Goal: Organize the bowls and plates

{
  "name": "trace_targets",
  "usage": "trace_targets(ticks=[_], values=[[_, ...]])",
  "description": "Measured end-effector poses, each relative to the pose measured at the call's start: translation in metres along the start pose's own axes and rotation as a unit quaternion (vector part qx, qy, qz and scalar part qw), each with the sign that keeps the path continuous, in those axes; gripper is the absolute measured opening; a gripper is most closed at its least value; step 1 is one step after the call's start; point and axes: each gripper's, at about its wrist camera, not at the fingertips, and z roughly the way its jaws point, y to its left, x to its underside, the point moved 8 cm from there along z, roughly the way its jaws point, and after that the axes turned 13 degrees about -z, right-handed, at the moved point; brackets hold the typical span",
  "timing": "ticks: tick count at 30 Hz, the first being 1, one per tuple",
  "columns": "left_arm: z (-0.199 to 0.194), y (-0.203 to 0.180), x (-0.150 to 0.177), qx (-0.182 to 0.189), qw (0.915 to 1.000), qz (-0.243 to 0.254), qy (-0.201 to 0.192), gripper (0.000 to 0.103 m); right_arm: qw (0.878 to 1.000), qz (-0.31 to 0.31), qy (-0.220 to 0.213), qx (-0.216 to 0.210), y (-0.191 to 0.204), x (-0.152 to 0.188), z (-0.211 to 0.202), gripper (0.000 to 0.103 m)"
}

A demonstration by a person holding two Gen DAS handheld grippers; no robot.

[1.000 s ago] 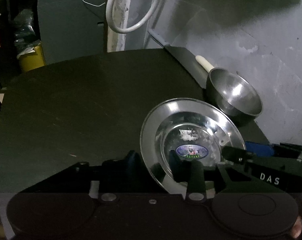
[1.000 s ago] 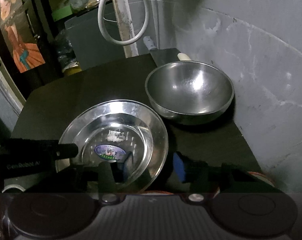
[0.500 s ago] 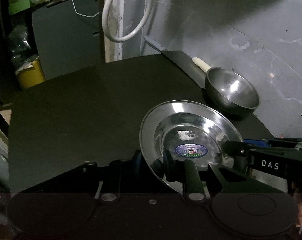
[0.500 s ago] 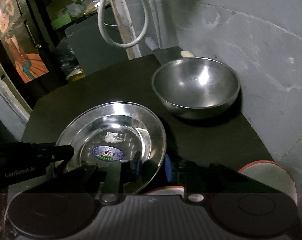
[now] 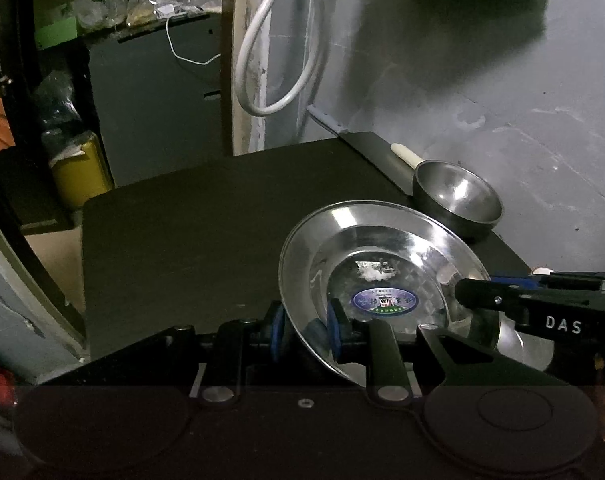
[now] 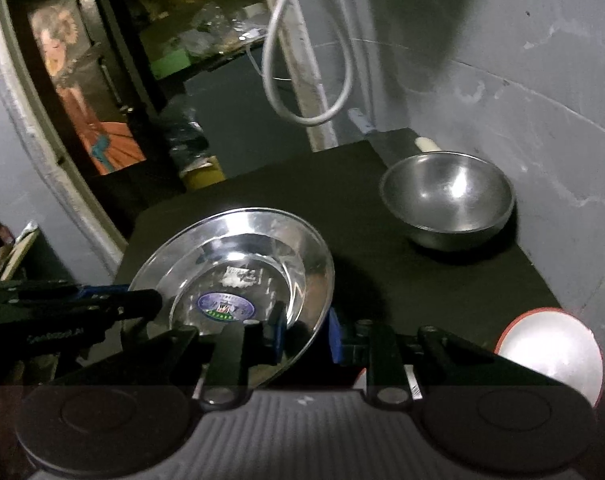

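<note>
A shiny steel plate with a blue sticker is held above the black table, one gripper on each side. My left gripper is shut on its left rim. My right gripper is shut on its right rim; the plate fills the lower left of the right wrist view. A steel bowl sits on the table at the back right near the wall, also in the right wrist view. A red-rimmed white plate lies at the lower right, below my right gripper.
A grey wall borders the table on the right. A white-handled utensil lies behind the bowl. A looped white cable hangs behind the table. A yellow container and dark cabinet stand beyond the far edge.
Both grippers closed onto the plate's opposite rims and lifted it up and back from the table. The bowl now looks farther away and the red-rimmed plate came into view.
</note>
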Motion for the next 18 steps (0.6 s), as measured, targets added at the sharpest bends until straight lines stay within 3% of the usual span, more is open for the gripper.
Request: trace_targets(ticks=[8, 18], values=[[-0.038, 0.016, 0.020, -0.003, 1.0000, -0.008, -0.004, 0.025, 1.000, -0.014, -0.006, -0.013, 0.035, 0.016, -0.030, 0.025], [-0.069, 0.039, 0.063, -0.027, 0.9993, -0.001, 0.024, 0.028, 0.999, -0.022, 0.021, -0.043, 0.074, 0.048, -0.048, 0.025]])
